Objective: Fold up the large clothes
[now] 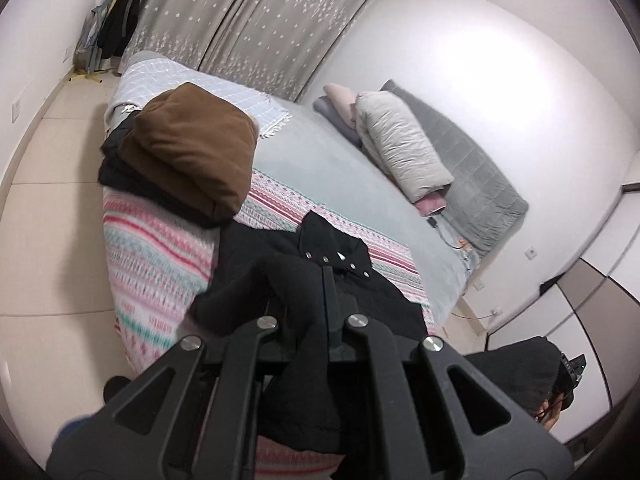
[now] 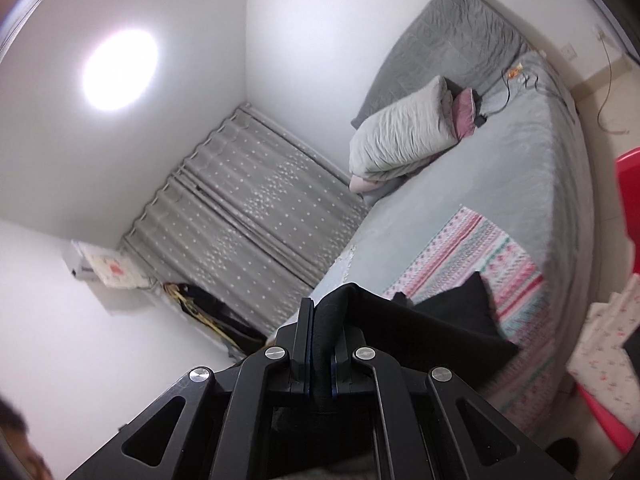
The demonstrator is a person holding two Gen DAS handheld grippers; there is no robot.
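A large black garment (image 1: 340, 280) with metal snaps lies partly on the patterned blanket (image 1: 160, 256) at the near end of the bed. My left gripper (image 1: 316, 304) is shut on a fold of it, and cloth drapes over the fingers. My right gripper (image 2: 322, 316) is shut on another edge of the black garment (image 2: 440, 320) and holds it up above the bed, the cloth hanging back to the blanket (image 2: 500, 256).
A folded brown garment (image 1: 192, 152) sits on dark folded clothes at the bed's left edge. Pillows (image 1: 400, 148) and a grey quilt (image 1: 472, 168) lie at the head. Curtains (image 1: 260, 32) hang behind. A red bin (image 2: 628, 216) and floral cloth (image 2: 600, 352) stand right of the bed.
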